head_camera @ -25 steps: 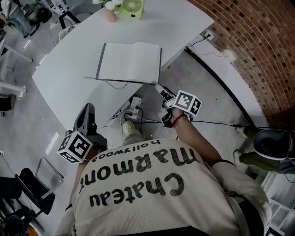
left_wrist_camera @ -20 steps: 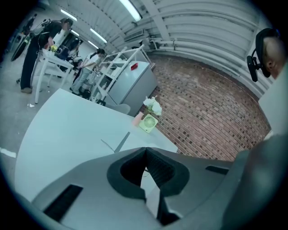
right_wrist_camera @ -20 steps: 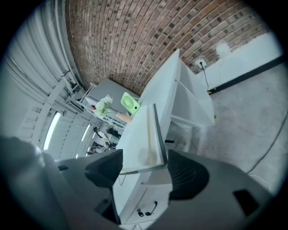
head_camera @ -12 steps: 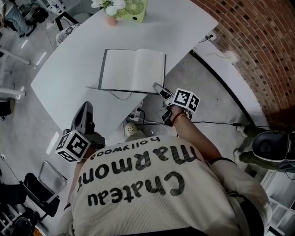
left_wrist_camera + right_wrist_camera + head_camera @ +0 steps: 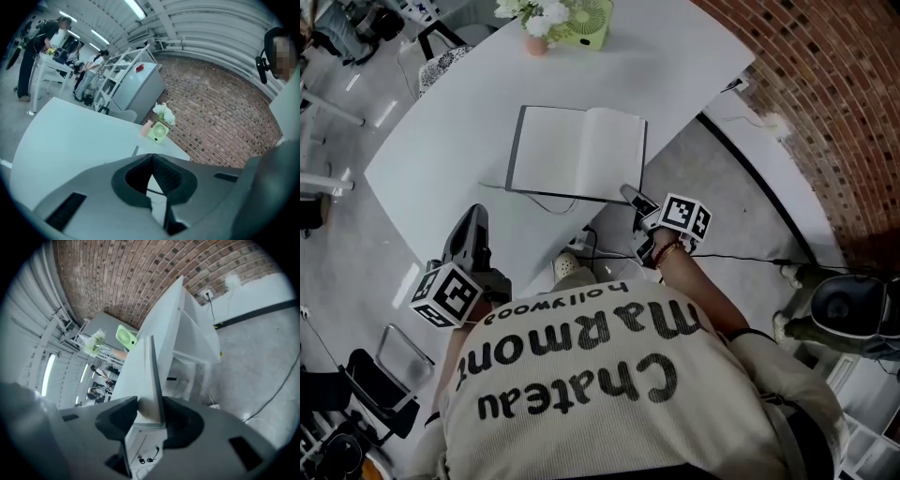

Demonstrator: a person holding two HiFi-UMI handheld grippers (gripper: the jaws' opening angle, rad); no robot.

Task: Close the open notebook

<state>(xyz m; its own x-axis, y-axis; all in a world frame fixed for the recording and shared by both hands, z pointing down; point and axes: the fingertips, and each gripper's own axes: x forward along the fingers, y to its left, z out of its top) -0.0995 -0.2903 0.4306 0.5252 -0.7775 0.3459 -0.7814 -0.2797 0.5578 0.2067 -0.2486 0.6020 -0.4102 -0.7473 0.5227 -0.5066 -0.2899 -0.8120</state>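
**White desk [image 5: 441, 141], brick-walled room: a grasp at the page corner**

Desk top is bare white with a rounded outline. Grey floor [image 5: 722, 216] below, brick wall [image 5: 825, 112] curving past on the right.

On the desk, the notebook [image 5: 577, 155] lies open and flat with blank pages up. Its dark cover shows as a thin border along the left and near sides. It sits toward the desk's near right edge, and its near right corner juts out past that edge.

At that corner is the right gripper [image 5: 630, 195], rolled onto its side. Its jaws straddle the overhang, one over the page face and the other under the cover. The jaws have just been closing. They stand part-way open, the notebook's right-hand leaf fills the gap, and both pads look to be against it: grasping the notebook.

The left gripper [image 5: 476, 220] is over the desk's near left edge, well apart from the notebook, which lies ahead of it and to its right. Its jaw tips meet, clenched on nothing.

At the far end of the desk, beyond the notebook, a small green fan [image 5: 586, 21] and a pink vase of white flowers [image 5: 534, 19] stand side by side. The left gripper view shows people at white tables in the background, with strip lights overhead.
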